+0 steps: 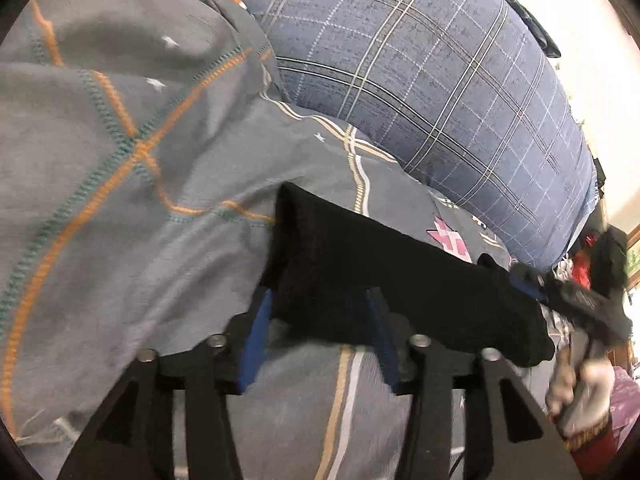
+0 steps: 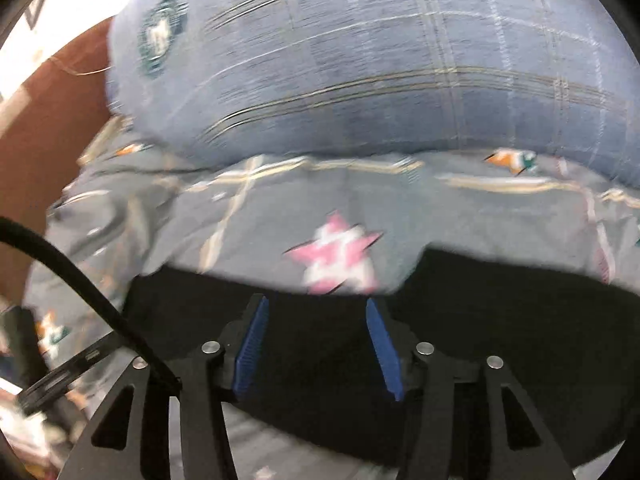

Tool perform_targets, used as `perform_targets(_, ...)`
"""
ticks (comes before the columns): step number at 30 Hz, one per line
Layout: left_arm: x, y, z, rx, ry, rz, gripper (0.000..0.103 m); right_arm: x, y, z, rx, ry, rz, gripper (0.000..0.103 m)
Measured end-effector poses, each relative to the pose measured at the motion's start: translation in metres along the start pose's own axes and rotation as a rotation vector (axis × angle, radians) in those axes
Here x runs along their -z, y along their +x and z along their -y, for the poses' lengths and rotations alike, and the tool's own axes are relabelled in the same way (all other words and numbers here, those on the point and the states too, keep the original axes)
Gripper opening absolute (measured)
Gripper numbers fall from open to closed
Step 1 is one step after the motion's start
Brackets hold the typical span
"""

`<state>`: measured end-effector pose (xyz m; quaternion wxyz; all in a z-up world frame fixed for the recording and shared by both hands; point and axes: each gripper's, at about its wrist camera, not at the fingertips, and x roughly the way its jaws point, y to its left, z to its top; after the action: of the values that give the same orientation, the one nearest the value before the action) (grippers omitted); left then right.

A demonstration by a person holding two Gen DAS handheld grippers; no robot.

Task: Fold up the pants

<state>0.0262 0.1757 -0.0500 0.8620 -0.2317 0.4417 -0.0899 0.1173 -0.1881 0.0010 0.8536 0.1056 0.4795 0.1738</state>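
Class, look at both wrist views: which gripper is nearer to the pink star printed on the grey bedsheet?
Right. The right gripper sits just below the pink star, over the black pants. The left gripper is further along the pants, the star off to its right.

A bedroom (at home): plaid pillow (image 1: 440, 92) on patterned bedsheet (image 2: 400, 200).

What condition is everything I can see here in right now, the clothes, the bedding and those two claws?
black pants: folded into a band, lying on the bedsheet
left claw: open, straddling the pants
right claw: open, over the pants
grey bedsheet: rumpled
plaid pillow: plump, resting on the sheet
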Motion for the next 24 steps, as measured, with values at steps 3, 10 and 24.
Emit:
perform_targets(3, -0.003, 0.02, 0.005, -0.037, 0.018, -0.011, 0.054, 0.021, -0.005, -0.014, -0.043, -0.009, -0.016, 0.06)
perform_targets(10, -0.001, 0.037, -0.006, 0.102, -0.047, 0.005, 0.007, 0.041, 0.017, -0.049, -0.062, -0.064, -0.107, 0.061)
perform_targets(24, 0.003, 0.033, -0.031, 0.298, -0.217, -0.02, 0.015, -0.031, 0.129, -0.193, -0.114, -0.241, -0.378, 0.06)
